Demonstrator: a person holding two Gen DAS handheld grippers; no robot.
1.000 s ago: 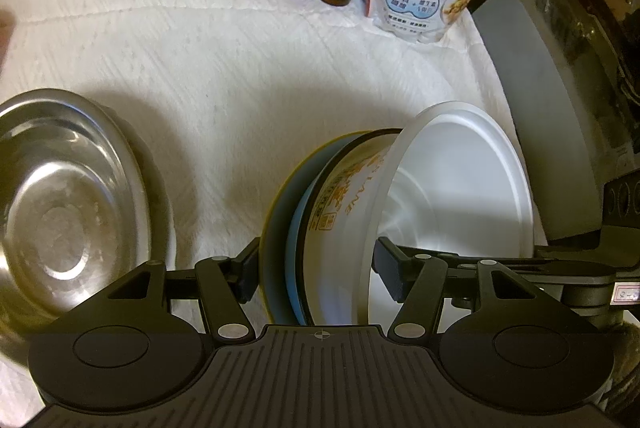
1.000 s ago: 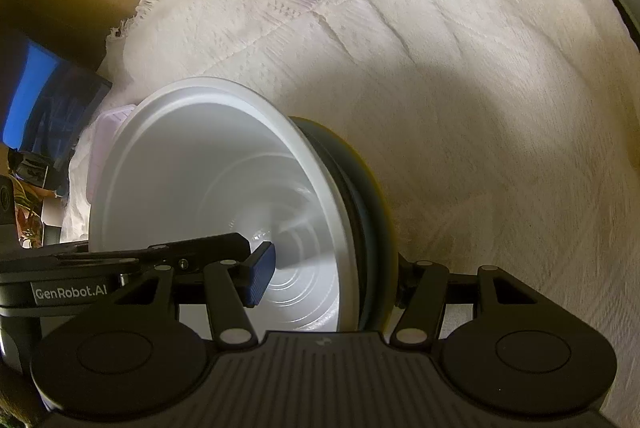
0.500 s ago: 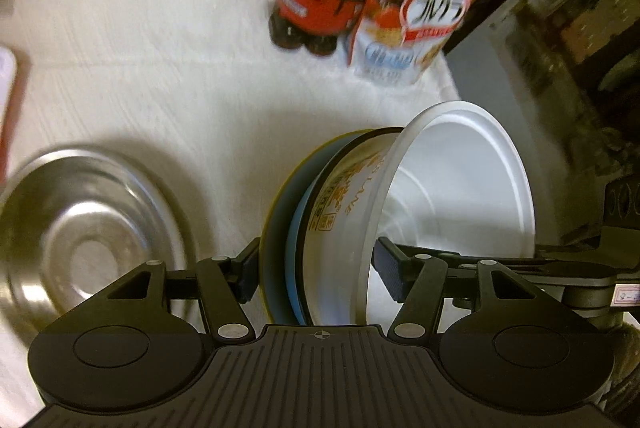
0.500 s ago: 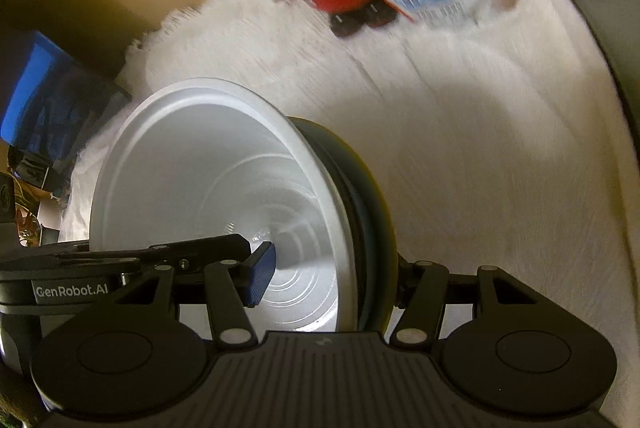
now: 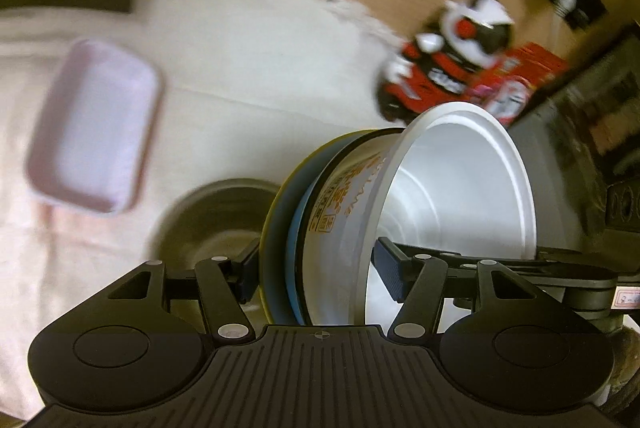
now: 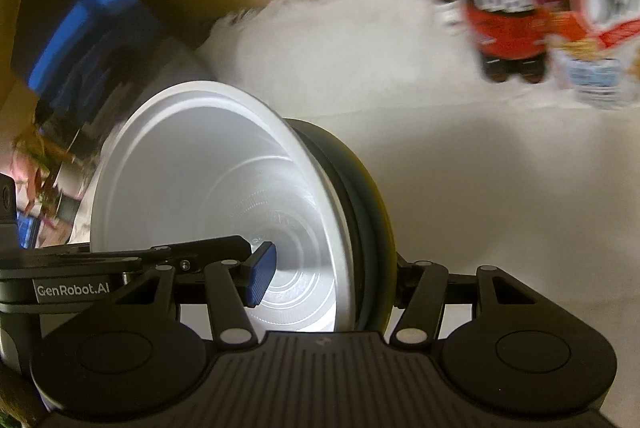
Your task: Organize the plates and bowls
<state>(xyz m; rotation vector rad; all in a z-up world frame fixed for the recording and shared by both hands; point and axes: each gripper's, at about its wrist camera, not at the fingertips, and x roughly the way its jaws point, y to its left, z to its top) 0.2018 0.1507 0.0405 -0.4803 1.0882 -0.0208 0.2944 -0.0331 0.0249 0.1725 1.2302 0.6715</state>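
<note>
Both grippers hold one nested stack on edge, above the white cloth: a white noodle bowl (image 5: 452, 195) with printed sides, inside a blue and yellow-rimmed dish (image 5: 280, 228). My left gripper (image 5: 316, 270) is shut on the stack, one finger behind the dish, one inside the bowl. My right gripper (image 6: 332, 276) is shut on the same white bowl (image 6: 192, 179) and dark dish (image 6: 376, 220) from the opposite side. A steel bowl (image 5: 212, 216) lies on the cloth below, partly hidden by the stack.
A pink rectangular tray (image 5: 92, 127) lies on the cloth at left. A red and black mascot figure (image 5: 444, 63) and a cereal bag (image 6: 600, 27) stand at the back. A dark appliance (image 5: 580, 147) is at right. The view is blurred by motion.
Both grippers have risen and tilted with the stack held between them. The steel bowl has slid from the left to below the stack, and the pink tray has come into view.
</note>
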